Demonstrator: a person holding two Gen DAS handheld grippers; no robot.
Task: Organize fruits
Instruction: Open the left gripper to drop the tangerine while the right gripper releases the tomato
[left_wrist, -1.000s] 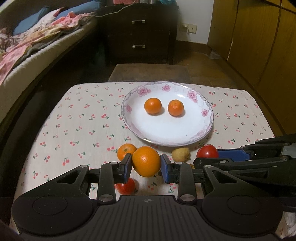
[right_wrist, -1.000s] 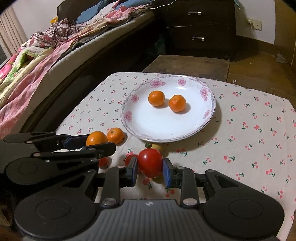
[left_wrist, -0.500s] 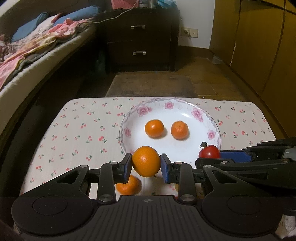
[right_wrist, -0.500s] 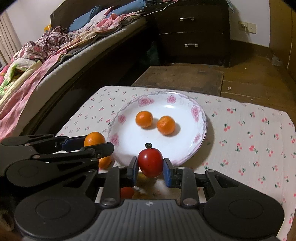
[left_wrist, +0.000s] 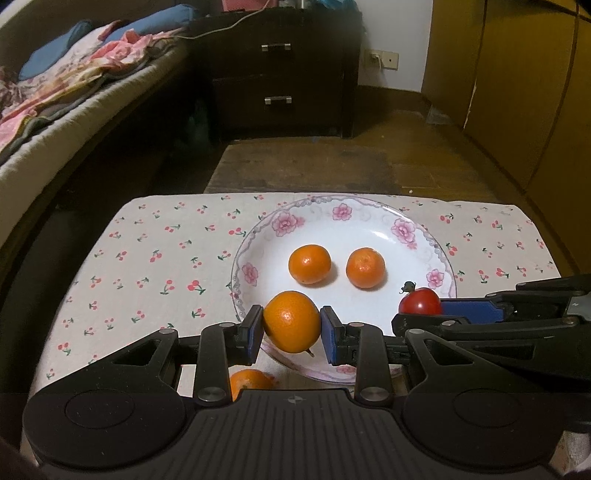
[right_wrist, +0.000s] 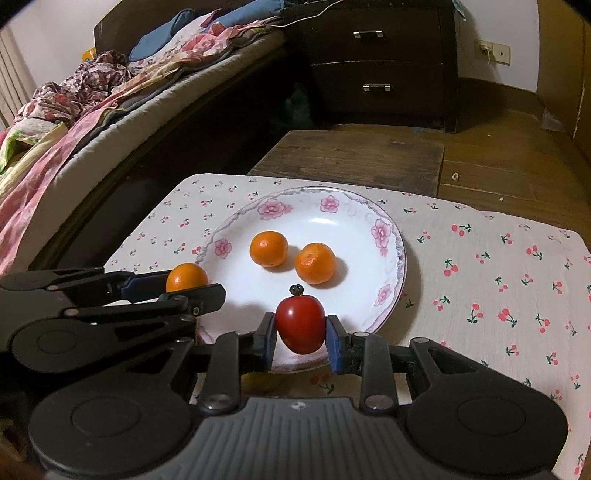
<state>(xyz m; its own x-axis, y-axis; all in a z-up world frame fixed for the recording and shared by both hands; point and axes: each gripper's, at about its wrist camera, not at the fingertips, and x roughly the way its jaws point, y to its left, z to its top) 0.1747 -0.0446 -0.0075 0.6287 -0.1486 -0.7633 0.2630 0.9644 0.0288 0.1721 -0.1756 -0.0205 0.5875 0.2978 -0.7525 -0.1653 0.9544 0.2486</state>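
Left wrist view runs from the bed (left_wrist: 55, 92) at the far left, past the dark drawer chest (left_wrist: 277, 70), to the cherry-print cloth (left_wrist: 147, 266) covering the table. On the cloth sits the flowered plate (left_wrist: 255, 273) with two small oranges (left_wrist: 309, 264) side by side. At the plate's near left rim the left gripper (left_wrist: 291, 328) is clamped on a larger orange (left_wrist: 291, 320), held above the rim. Another orange (left_wrist: 247, 380) lies on the cloth just below it, partly hidden. Further right, the right gripper (right_wrist: 300, 334) is closed on a red tomato (right_wrist: 300, 324), stem up, over the plate's near edge.
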